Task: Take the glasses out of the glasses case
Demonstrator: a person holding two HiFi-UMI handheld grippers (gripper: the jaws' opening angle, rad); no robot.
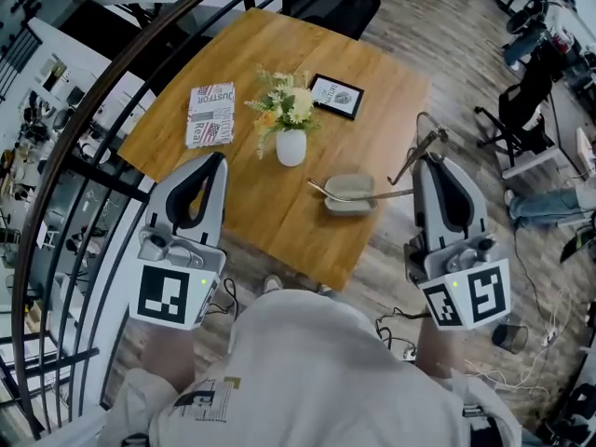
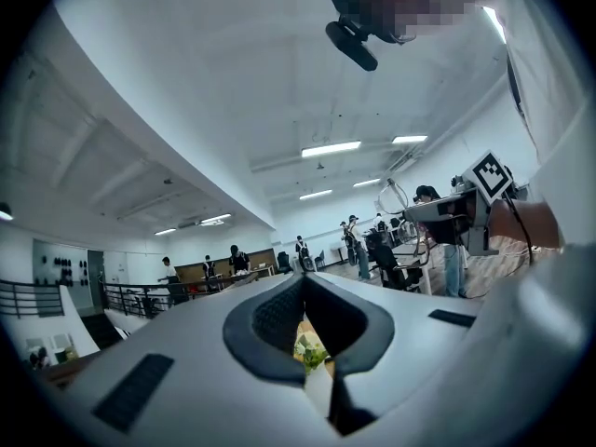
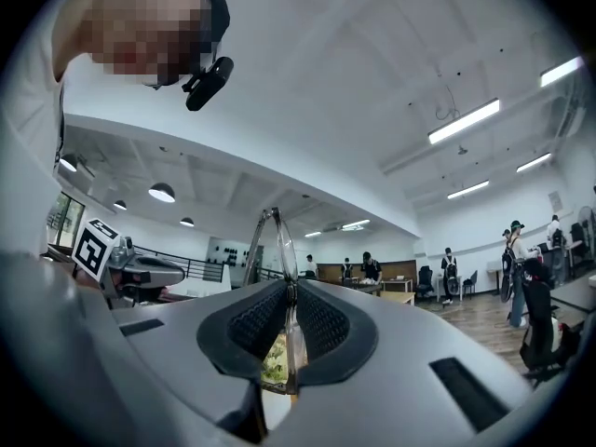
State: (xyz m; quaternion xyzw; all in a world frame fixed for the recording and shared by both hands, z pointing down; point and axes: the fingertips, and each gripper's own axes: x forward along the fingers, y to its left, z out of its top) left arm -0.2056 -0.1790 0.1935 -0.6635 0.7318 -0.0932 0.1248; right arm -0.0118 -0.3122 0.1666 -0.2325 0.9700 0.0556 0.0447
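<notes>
My right gripper (image 1: 430, 159) is shut on the thin-rimmed glasses (image 1: 386, 194) and holds them above the table's front right corner. One temple arm reaches left over the grey-green glasses case (image 1: 349, 203), which lies on the wooden table (image 1: 233, 203). In the right gripper view a lens of the glasses (image 3: 277, 240) stands edge-on, pinched between the pads of the right gripper (image 3: 287, 287). My left gripper (image 1: 216, 159) hovers over the table's front left part, apart from the case. In the left gripper view the left gripper (image 2: 304, 282) has its tips together with nothing between them.
A white vase of flowers (image 1: 291, 142) stands mid-table, with a magazine (image 1: 211, 115) to its left and a framed picture (image 1: 336, 96) behind it. A black railing (image 1: 84, 203) runs along the left. A dark chair (image 1: 331, 3) sits at the far side.
</notes>
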